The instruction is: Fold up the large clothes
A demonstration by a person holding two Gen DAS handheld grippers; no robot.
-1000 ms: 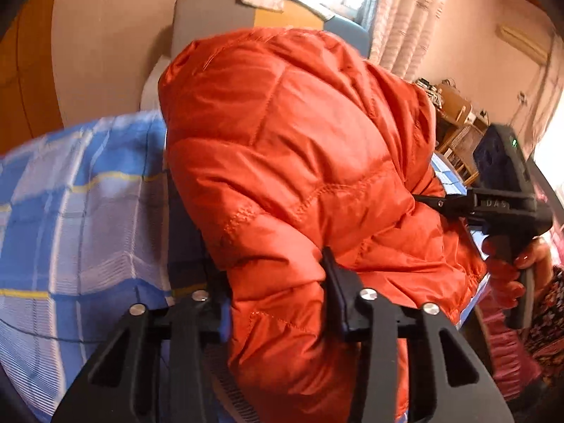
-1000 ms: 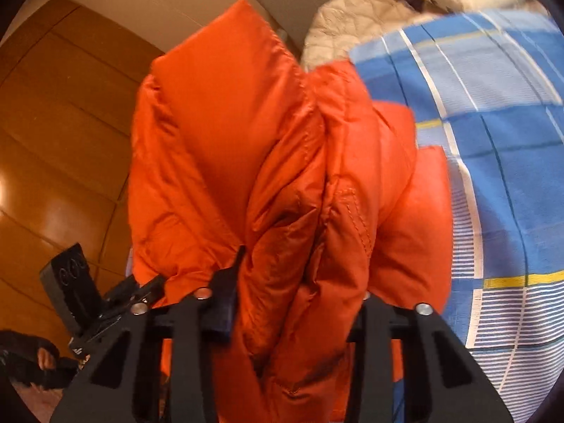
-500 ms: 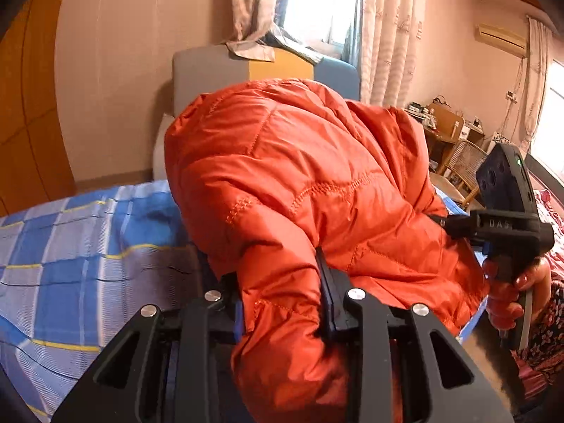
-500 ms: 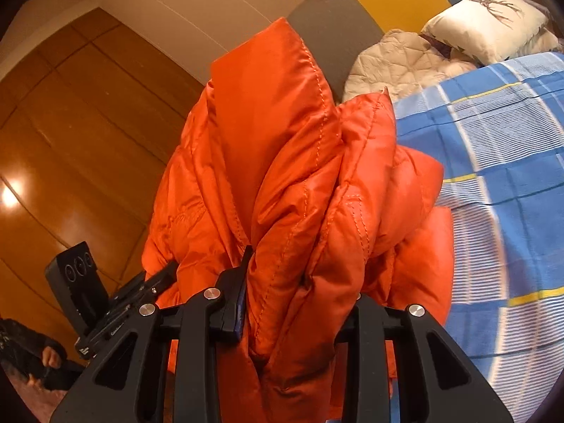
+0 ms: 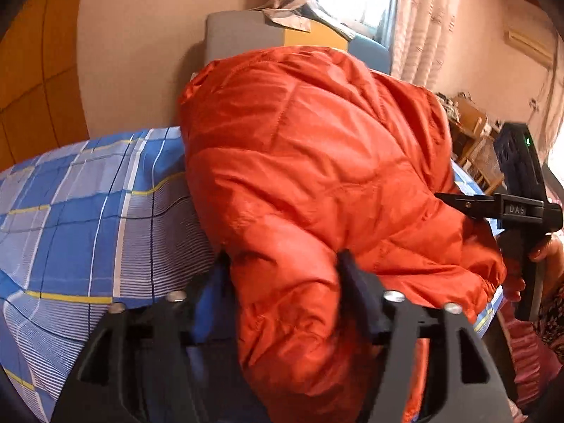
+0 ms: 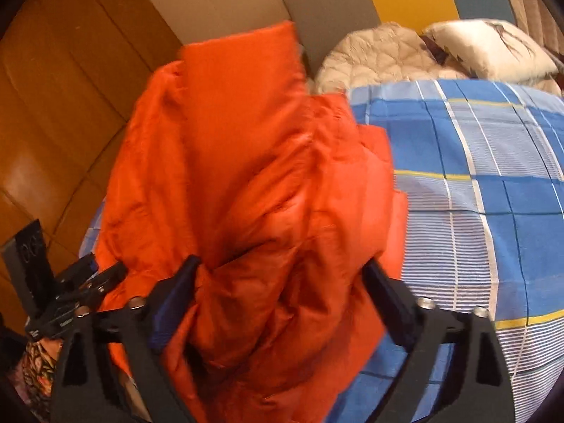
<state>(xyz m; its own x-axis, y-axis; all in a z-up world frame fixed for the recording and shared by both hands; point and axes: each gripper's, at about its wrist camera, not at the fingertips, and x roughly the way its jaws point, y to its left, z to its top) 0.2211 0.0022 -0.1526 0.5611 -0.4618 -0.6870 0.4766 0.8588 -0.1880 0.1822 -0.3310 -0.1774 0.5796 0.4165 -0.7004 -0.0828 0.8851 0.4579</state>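
The left tongs [image 5: 282, 275] were opening, with a thick fold of the orange jacket [image 5: 317, 176] between their jaws; whether the pads still pressed the cloth was hard to say, as the fabric bulged over both of them. The right tongs [image 6: 282, 278] were opening too and stood wide, with the bunched edge of the same jacket lying loose in the gap and daylight showing beside each finger.

The jacket lay heaped on the bed [image 5: 88, 204], near its edge, over a blue checked sheet with yellow lines. Beyond it sat a quilted cream blanket [image 6: 373, 56], a pillow [image 6: 493, 49] and a padded headboard [image 6: 328, 7].

From here the likely trouble was the puffy filling: once let go, the fold could spring back and slump open, or the slick cloth could slide toward the edge of the bed, where much of the bulk seemed to sit. A finger could also drag a layer along as it drew away.

Much stayed hidden. The sleeves, collar and zip could not be made out, so how many folds had been made was unclear. Both views were blurred, and the jacket's near part was cut off below the frame.
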